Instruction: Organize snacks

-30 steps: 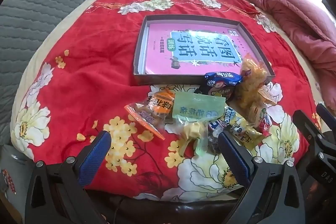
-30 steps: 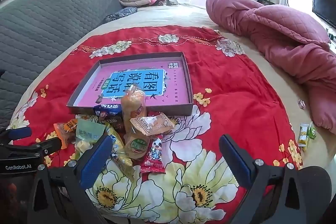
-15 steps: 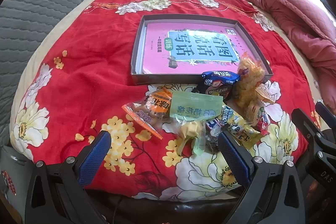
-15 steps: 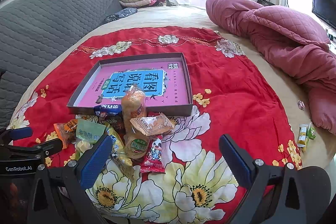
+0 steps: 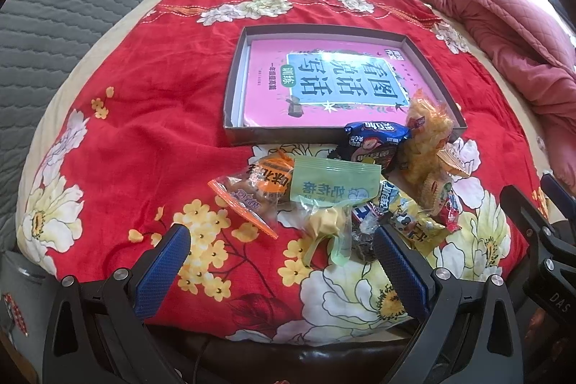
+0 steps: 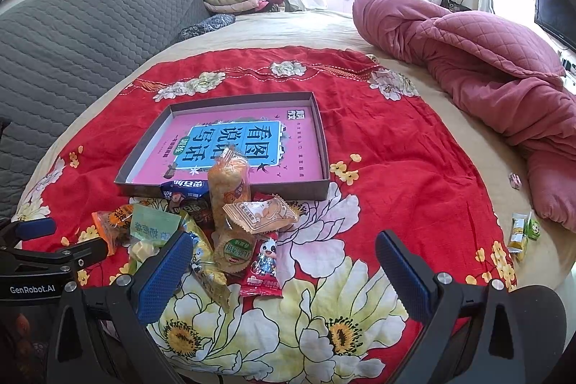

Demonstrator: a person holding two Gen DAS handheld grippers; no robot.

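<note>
Glossy wrappers on soft cloth

Snack packets (image 5: 334, 189) are shiny crinkled plastic; the red floral blanket (image 5: 144, 117) is matt woven cloth; the shallow box (image 6: 316, 189) looks like matt cardboard.

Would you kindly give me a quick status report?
Left gripper and right gripper open, empty. Snack pile untouched beside box. Nothing blocking.

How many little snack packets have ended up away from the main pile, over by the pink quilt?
3: a yellow-and-white wrapped packet and a small green packet touching it, near the red floral cloth's right edge, and one tiny wrapped sweet farther back. The quilt may hide more.
</note>
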